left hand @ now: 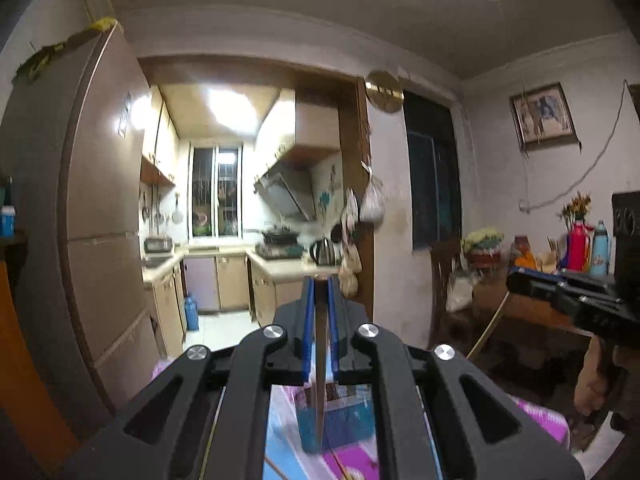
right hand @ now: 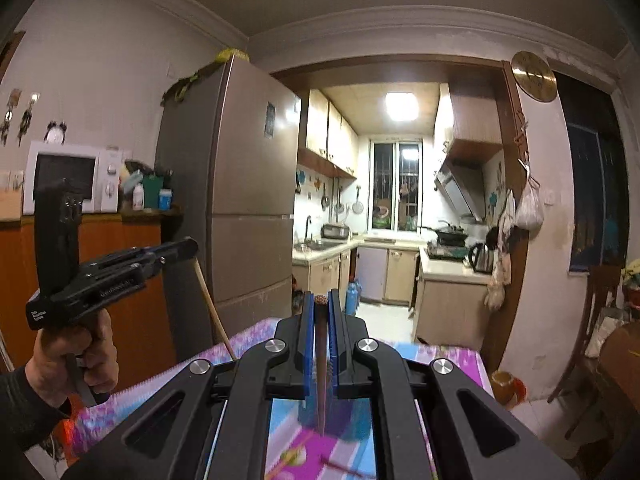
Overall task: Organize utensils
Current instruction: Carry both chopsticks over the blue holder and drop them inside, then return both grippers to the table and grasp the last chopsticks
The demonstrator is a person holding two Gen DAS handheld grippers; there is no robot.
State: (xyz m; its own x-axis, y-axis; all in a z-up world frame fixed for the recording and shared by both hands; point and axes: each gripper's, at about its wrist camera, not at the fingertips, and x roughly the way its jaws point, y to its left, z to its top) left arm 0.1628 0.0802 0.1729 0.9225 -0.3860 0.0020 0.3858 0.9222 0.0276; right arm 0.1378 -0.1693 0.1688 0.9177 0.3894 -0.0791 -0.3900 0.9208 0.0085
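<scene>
Kitchen behind; perhaps chopsticks point(right hand: 321, 360) gripped.

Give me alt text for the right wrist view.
The right tongs are shut on a thin brown chopstick above a colourful tablecloth. At left, a hand holds the left tongs, clamped on a pale chopstick.

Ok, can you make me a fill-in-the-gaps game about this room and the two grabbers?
1. The black left gripper is ___ on a thin pale wooden stick.
2. The black right gripper pinches a thin dark brown stick between pads coloured ___.
3. In the right wrist view, the white box-shaped microwave stands ___ of the tall brown metal fridge.
Missing words: shut; blue; left.
</scene>
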